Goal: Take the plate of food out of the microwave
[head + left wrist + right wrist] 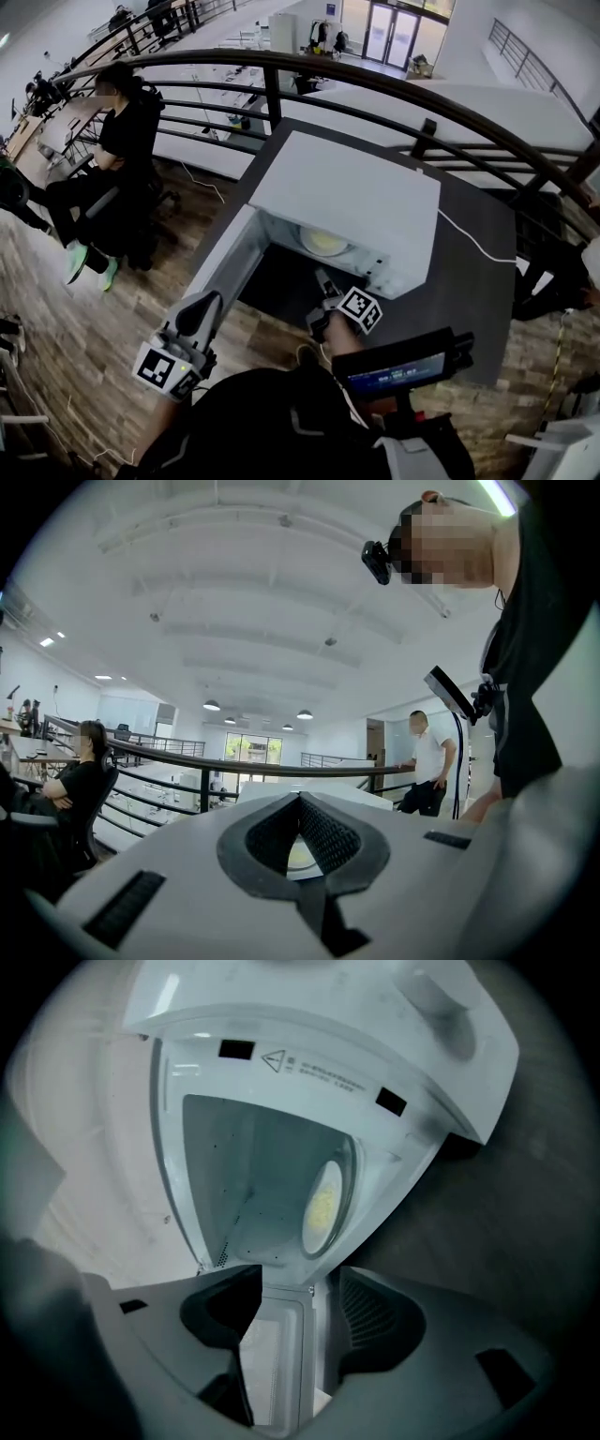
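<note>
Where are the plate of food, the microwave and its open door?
plate of food [323, 241], head view, plate's middle
microwave [347, 190], head view, white top
door [223, 253], head view, panel's middle

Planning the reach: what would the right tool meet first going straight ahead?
Probably the plate of food inside the open microwave; the right tool, jaws apart, points into it. The door shows between its jaws and might come first.

White microwave [347, 192] on dark worktop [469, 281], door [220, 258] swung open. Right tool [322, 281] at the opening; plate of pale yellow food [324, 241] inside, just beyond its tips. Left tool [208, 300] held apart, beside the door.
</note>
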Demonstrator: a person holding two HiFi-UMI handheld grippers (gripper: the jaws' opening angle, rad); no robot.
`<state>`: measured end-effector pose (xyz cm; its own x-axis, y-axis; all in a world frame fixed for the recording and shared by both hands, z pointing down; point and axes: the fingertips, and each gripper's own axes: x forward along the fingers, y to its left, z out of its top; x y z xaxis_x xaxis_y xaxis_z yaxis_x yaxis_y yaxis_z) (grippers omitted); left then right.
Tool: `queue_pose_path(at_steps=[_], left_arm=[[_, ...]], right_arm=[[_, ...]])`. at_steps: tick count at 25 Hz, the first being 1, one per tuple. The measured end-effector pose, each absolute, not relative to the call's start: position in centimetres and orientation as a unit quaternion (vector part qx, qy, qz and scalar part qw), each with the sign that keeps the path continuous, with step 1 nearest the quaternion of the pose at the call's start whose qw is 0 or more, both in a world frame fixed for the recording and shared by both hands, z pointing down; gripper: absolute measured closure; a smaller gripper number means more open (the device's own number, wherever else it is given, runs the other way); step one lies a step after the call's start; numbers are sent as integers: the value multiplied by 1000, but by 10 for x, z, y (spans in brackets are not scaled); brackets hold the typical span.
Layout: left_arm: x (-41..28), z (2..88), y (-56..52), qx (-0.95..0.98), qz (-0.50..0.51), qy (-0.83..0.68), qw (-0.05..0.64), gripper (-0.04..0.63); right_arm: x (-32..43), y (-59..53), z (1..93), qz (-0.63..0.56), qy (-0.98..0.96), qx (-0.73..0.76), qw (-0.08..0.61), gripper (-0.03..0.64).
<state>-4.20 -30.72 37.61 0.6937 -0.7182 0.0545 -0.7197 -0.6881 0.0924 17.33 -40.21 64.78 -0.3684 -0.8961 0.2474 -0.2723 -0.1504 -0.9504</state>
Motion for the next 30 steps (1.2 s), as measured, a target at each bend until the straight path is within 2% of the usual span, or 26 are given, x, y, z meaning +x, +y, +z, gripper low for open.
queue_pose_path(at_steps=[11, 14, 16, 30], left_arm=[[-62, 387, -343, 899, 16, -435, 45, 591], [-63, 382, -346, 894, 18, -446, 41, 591], [-65, 382, -347, 891, 21, -451, 40, 591], [-60, 383, -350, 881, 36, -470, 41, 591]], right_arm=[[160, -469, 703, -625, 543, -476, 299, 376], [165, -474, 709, -633, 530, -478, 302, 369], [167, -478, 714, -639, 520, -477, 308, 331], [173, -497, 721, -659, 473, -460, 363, 330]])
